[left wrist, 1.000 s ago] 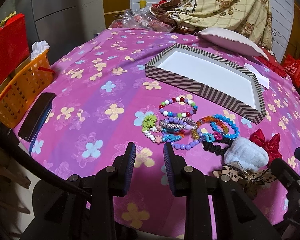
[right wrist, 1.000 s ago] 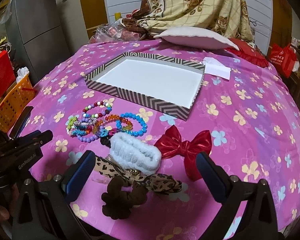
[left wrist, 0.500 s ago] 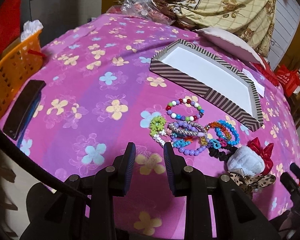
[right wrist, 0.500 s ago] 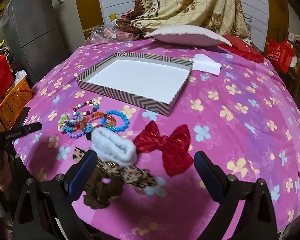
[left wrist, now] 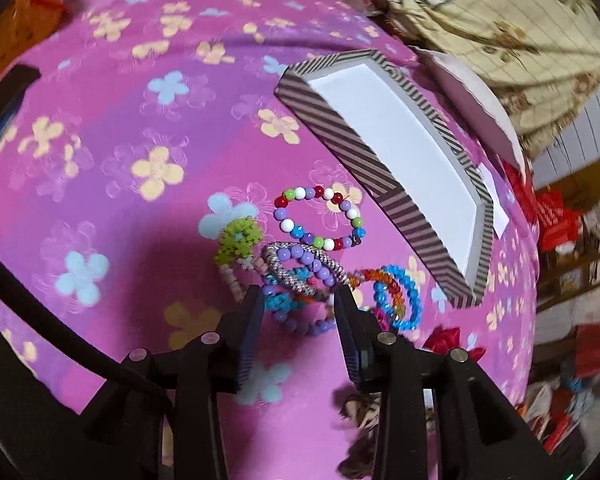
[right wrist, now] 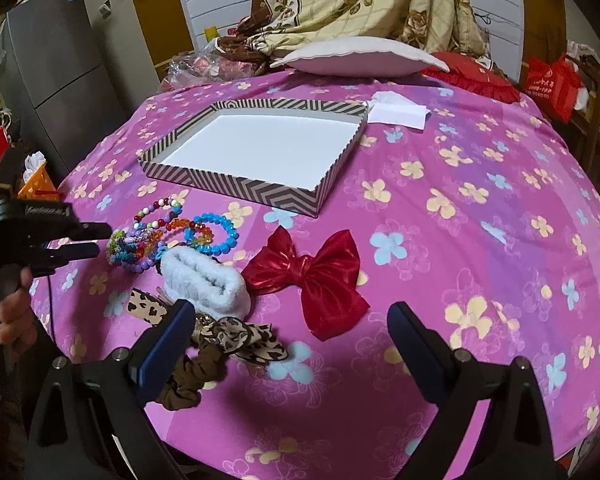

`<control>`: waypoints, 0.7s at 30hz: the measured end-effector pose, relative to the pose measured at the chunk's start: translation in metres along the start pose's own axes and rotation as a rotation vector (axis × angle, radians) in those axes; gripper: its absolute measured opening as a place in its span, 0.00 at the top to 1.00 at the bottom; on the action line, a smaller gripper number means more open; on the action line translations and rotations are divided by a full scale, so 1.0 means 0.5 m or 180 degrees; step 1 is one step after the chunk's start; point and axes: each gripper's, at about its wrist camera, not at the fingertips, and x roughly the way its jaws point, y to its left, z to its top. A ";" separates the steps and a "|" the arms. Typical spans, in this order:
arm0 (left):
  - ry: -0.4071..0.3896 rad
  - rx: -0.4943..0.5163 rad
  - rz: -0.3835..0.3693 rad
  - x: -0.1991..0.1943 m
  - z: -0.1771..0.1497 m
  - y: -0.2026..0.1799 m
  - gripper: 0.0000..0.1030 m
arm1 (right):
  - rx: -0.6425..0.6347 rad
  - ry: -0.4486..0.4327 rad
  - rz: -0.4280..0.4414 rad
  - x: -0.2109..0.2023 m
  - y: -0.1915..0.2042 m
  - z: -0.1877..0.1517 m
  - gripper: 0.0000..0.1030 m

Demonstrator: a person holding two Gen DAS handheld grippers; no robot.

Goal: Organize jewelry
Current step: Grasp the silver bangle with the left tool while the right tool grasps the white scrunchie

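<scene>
1 striped cardboard tray, white inside (right wrist: 236,187). 1 red shiny fabric bow (right wrist: 316,276). 1 white fluffy scrunchie (right wrist: 204,280). 1 leopard-print bow (right wrist: 236,338). 1 brown scrunchie (right wrist: 192,376). Beaded bracelets (left wrist: 320,216): tangled pile, exact count unclear.

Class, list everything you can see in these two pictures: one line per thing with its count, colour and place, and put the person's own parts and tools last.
bedspread: one, pink with flowers, under everything.
box: one, striped outside, white inside, nothing in it, mid bed.
bead bracelets: a pile, count unclear, many colours, in front of the box.
fluffy band: one, white, beside the bracelets.
bow: one, red, right of the fluffy band.
leopard bow: one, tan and black, near edge.
scrunchie: one, brown, near edge.
pillow: one, pale, far edge.
basket: one, orange, left.
hand: one, left edge.
left gripper: black, open over the bracelets.
right gripper: black, blue pads, open.
</scene>
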 end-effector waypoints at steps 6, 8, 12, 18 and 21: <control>0.0087 -0.0162 -0.0042 0.027 0.004 -0.011 0.68 | 0.0013 0.0003 0.0059 0.005 0.000 -0.002 0.04; 0.0070 -0.0199 -0.0061 0.033 0.008 -0.014 0.68 | 0.0003 0.0011 0.0080 0.008 0.002 -0.003 0.04; -0.0010 -0.0245 -0.0069 0.039 0.015 -0.019 0.68 | -0.0014 0.0033 0.0107 0.013 0.007 -0.006 0.04; -0.0067 -0.0297 -0.0046 0.056 0.028 -0.013 0.87 | -0.0024 0.0050 0.0120 0.016 0.013 -0.006 0.04; -0.0144 -0.0234 -0.0018 0.051 0.031 -0.013 0.96 | -0.0059 0.0065 0.0115 0.018 0.020 -0.005 0.04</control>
